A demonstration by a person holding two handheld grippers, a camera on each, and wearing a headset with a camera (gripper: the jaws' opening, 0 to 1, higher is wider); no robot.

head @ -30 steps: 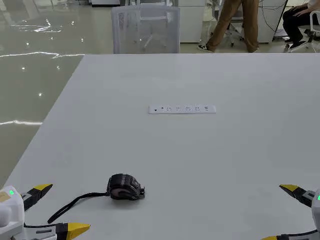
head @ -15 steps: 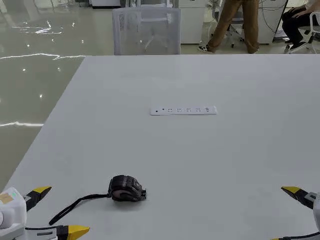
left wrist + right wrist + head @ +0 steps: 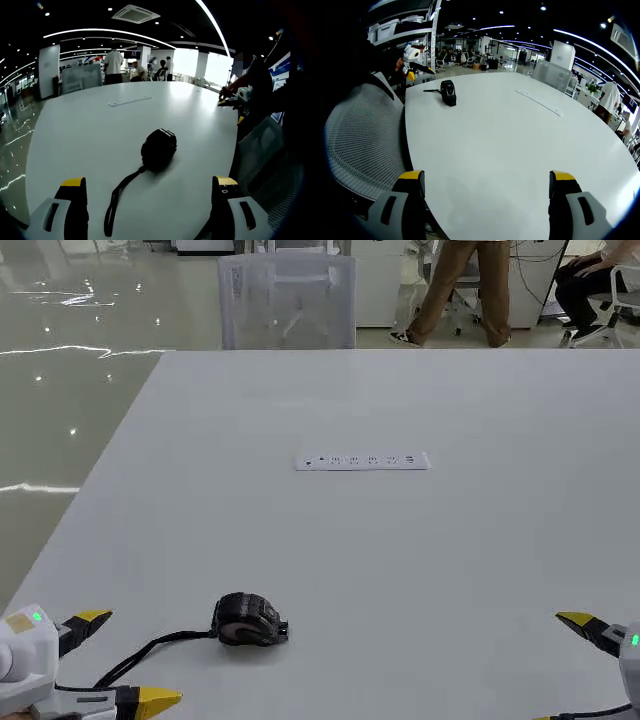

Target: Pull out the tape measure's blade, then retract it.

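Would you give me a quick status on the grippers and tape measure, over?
Left gripper open, empty, by the strap end. Right gripper open, empty, well apart. Tape measure lying on table, blade in. Path clear.

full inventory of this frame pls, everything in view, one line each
tape measure: 1, black, near edge of the table, left of centre, blade in
strap: 1, black, trails from the tape measure toward the left gripper
power strip: 1, white, flat at mid-table
table: 1, white, large
mesh chair: 1, pale grey, at the table's far edge
standing person: 1, brown trousers, beyond the table
seated person: 1, dark clothes, far right
floor: glossy grey-green, left of the table
left gripper: 1, white with yellow tips, open, bottom left
right gripper: 1, same colours, open, over the near edge at right
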